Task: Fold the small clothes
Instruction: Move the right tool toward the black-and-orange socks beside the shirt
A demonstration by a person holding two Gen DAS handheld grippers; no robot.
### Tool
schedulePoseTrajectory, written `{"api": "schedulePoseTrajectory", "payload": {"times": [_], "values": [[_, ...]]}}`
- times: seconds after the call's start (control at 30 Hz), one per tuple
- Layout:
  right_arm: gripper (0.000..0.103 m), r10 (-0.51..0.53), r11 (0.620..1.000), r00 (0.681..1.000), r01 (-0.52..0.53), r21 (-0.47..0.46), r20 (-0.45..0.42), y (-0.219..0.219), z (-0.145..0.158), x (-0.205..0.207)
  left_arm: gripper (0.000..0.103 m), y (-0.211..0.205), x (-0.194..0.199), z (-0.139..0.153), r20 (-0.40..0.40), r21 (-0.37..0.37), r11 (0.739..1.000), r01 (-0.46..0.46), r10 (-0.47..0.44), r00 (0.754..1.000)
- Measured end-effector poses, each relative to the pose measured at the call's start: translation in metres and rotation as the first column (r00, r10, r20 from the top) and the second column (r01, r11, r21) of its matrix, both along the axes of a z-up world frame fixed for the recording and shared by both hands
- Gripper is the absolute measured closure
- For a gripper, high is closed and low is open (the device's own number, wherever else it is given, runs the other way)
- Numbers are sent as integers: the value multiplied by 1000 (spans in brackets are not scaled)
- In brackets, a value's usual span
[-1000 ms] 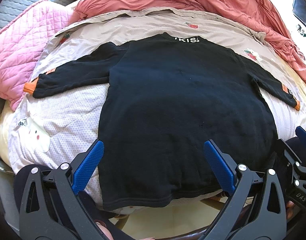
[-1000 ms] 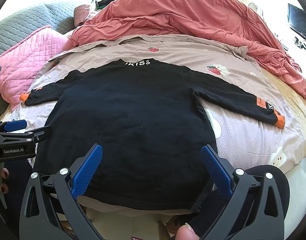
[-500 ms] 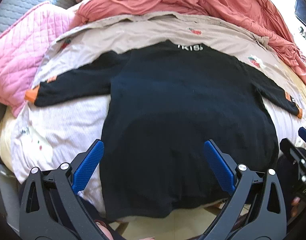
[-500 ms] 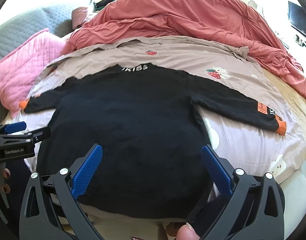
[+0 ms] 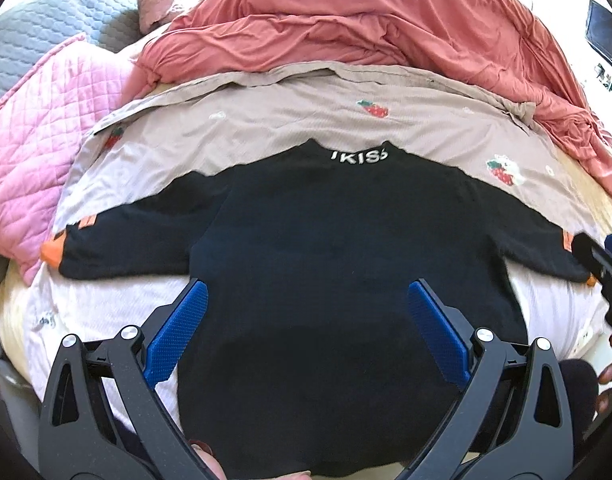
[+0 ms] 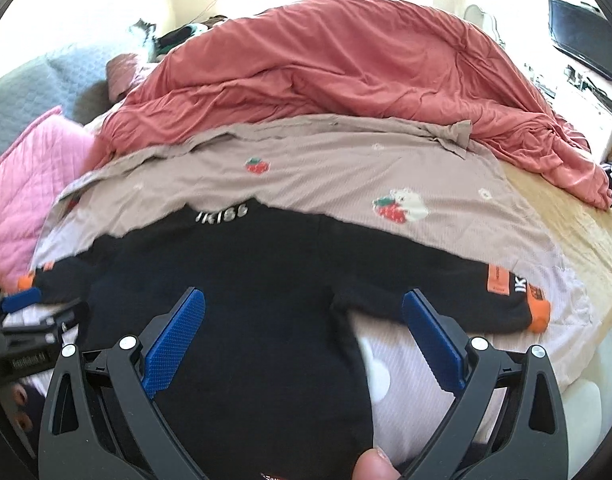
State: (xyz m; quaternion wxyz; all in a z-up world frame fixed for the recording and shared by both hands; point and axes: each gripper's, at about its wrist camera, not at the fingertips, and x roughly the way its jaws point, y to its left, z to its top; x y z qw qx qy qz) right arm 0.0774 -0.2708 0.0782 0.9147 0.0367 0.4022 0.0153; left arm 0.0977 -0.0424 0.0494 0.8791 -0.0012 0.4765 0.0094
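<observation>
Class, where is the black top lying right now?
The black top lies flat on the strawberry sheet, sleeves spread, collar toward the red duvet, pink quilt off its left sleeve.

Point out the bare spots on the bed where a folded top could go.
Free: beige sheet between black sweater collar and red duvet; pale patch below the right sleeve. Crowded: pink quilt beside the left cuff.

The black top's [image 5: 325,280] hem is cut off below.
</observation>
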Motion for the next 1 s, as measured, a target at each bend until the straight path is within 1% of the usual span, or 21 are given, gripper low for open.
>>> {"api": "schedulePoseTrajectory", "payload": {"times": [0.07,0.13,0.23,0.33,0.5,0.67,0.83,0.93,1.0], "values": [[4,-11,1000,1000,11,26,0,-4,4,12,9,-5,8,1,2,1,1000,4,-4,1000],[4,-18,999,1000,18,30,6,-6,8,23,9,-9,19,3,-2,7,1000,-2,2,1000],[4,-38,999,999,38,38,-1,-11,11,45,9,-11,32,3,-12,-9,1000,-16,16,1000],[4,-70,995,997,71,73,-12,-19,8,61,9,-16,46,2,-10,-19,1000,-19,19,1000],[4,-125,988,992,125,87,-10,-33,-1,79,9,-25,65,-5,-18,-23,1000,-13,12,1000],[4,-173,984,985,173,39,6,-47,-12,90,9,-33,78,-17,-33,-25,1000,-13,12,999],[4,-207,977,978,208,-51,27,-67,-29,86,9,-46,87,-33,-51,-29,1000,0,-1,999],[4,-238,968,971,239,-75,22,-82,-42,82,9,-51,92,-42,-56,-25,1000,1,-2,998],[4,-263,962,965,264,-68,17,-95,-50,81,9,-55,95,-49,-65,-24,1000,-2,0,998]]}}
